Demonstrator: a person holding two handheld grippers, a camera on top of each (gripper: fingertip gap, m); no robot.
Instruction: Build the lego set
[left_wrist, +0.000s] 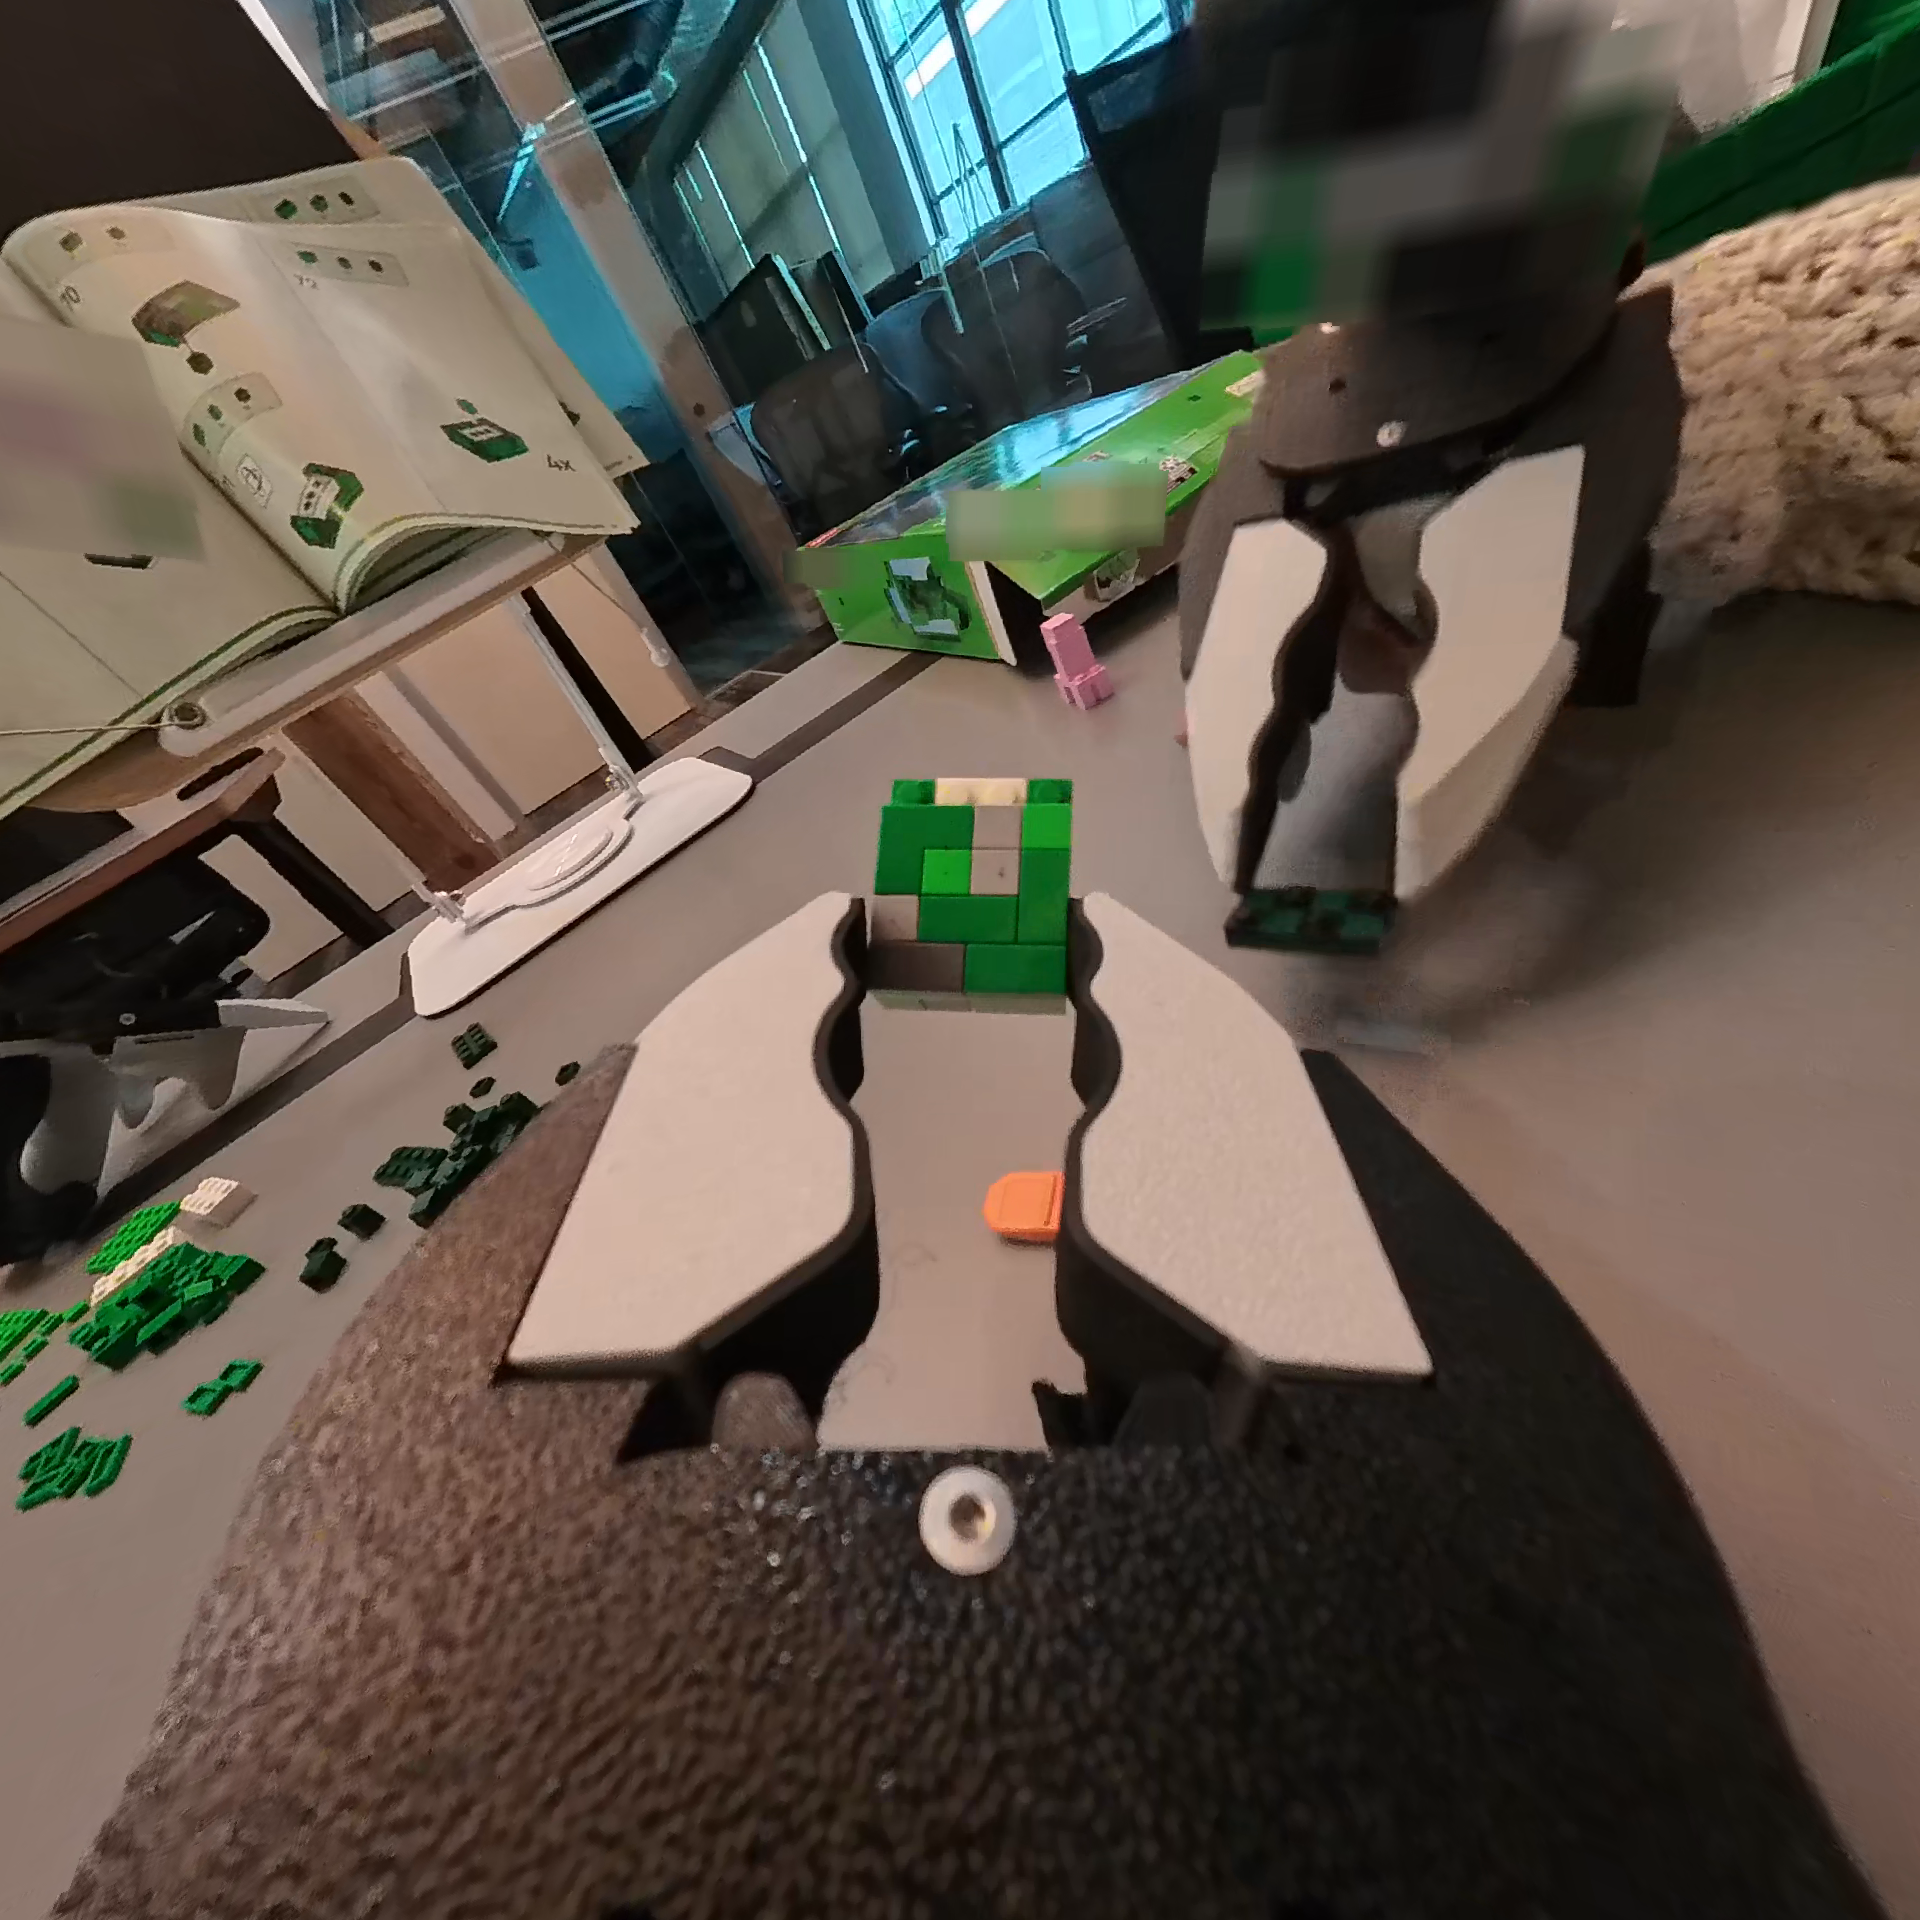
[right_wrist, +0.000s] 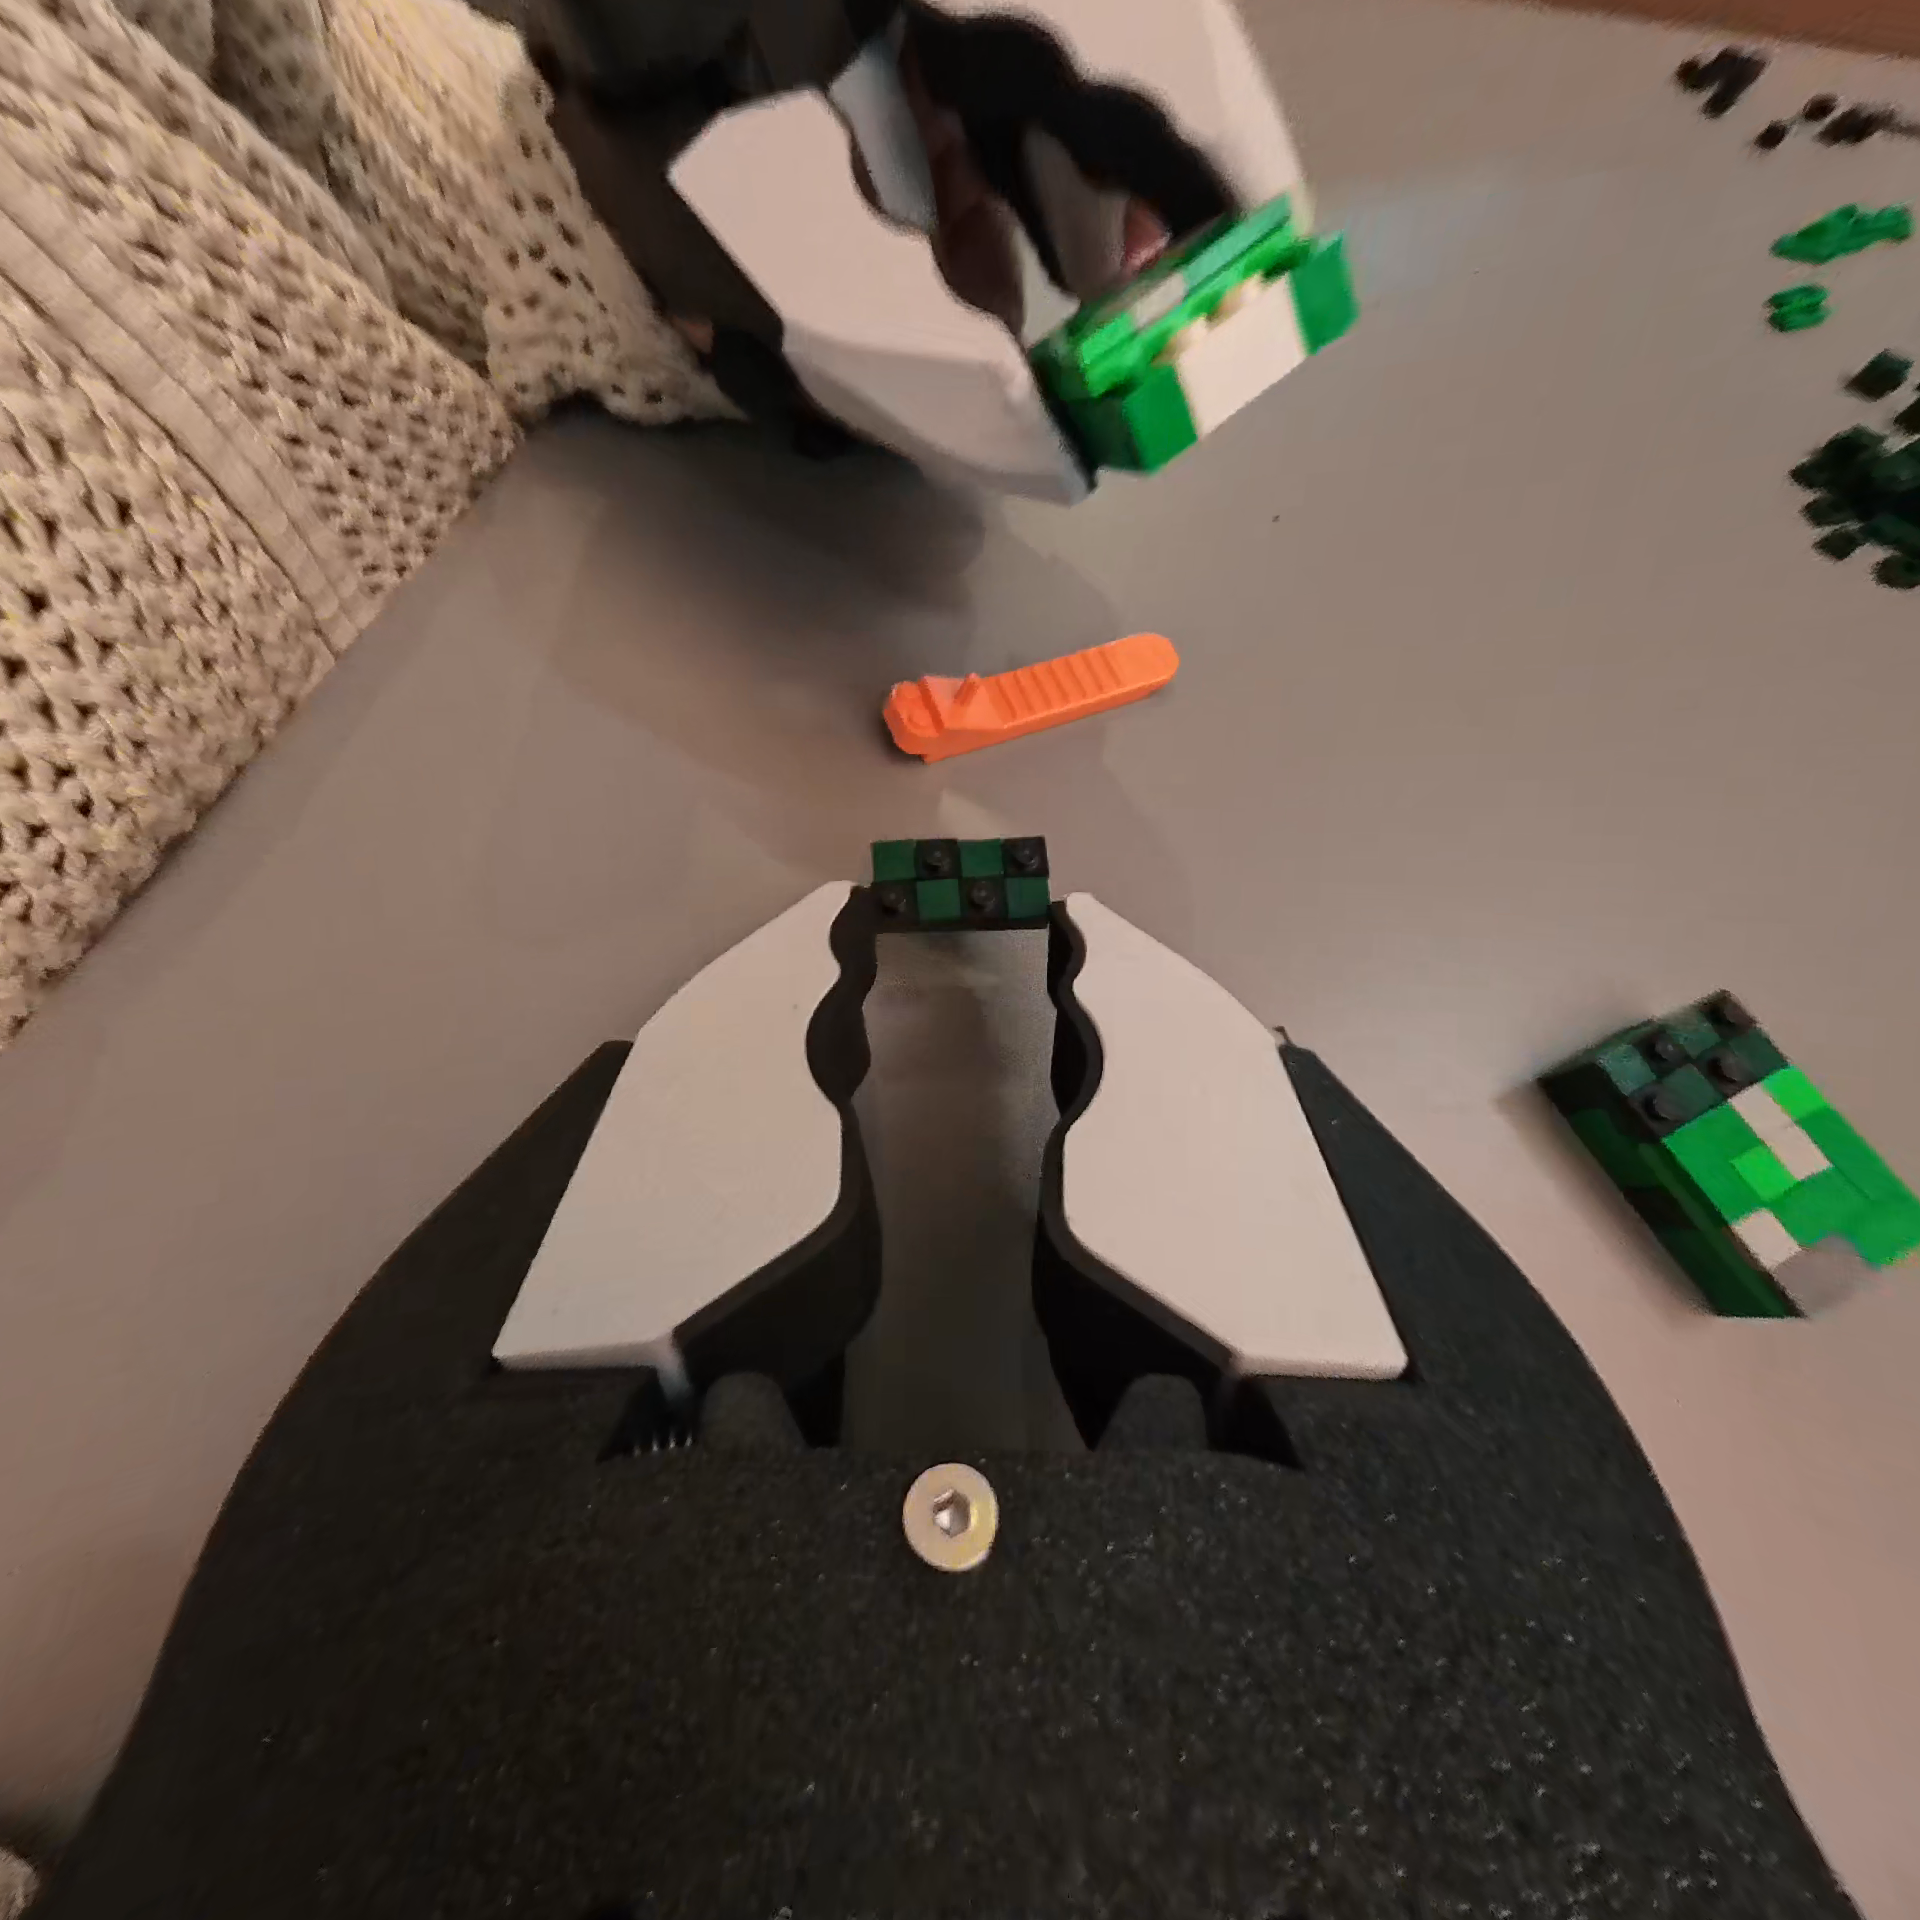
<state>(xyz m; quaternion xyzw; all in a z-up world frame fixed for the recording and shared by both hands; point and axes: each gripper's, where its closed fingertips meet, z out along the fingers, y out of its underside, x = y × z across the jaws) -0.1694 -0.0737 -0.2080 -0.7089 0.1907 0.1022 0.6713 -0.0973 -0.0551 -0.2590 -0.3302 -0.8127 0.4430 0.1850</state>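
The left gripper (left_wrist: 968, 951) reaches forward from the bottom of its own view, its 2 fingers closed on the lower sides of a green, grey and white brick block (left_wrist: 975, 896) that stands up between the tips at frame centre; in the right wrist view the same block sits blurred at upper right. The right gripper (right_wrist: 958, 914) points forward from the bottom of its view, jaws narrowed onto a small dark green and black studded plate (right_wrist: 958, 885) pinched at the fingertips; in the left wrist view it hangs tips-down at centre right, with the plate just above the counter (left_wrist: 1558, 1195). On the grey counter an orange brick separator (right_wrist: 1029, 696) lies above the plate in the right wrist view, and a second green block (right_wrist: 1745, 1153) lies on its side at the right edge. Loose green pieces (left_wrist: 156, 1309) are scattered at lower left of the left wrist view. An open instruction booklet (left_wrist: 312, 416) rests on a white stand at upper left, a green set box (left_wrist: 1039, 520) and a small pink figure (left_wrist: 1075, 665) lie farther back, with glass walls and windows behind. A cream knitted sleeve (right_wrist: 208, 468) fills the upper left of the right wrist view.
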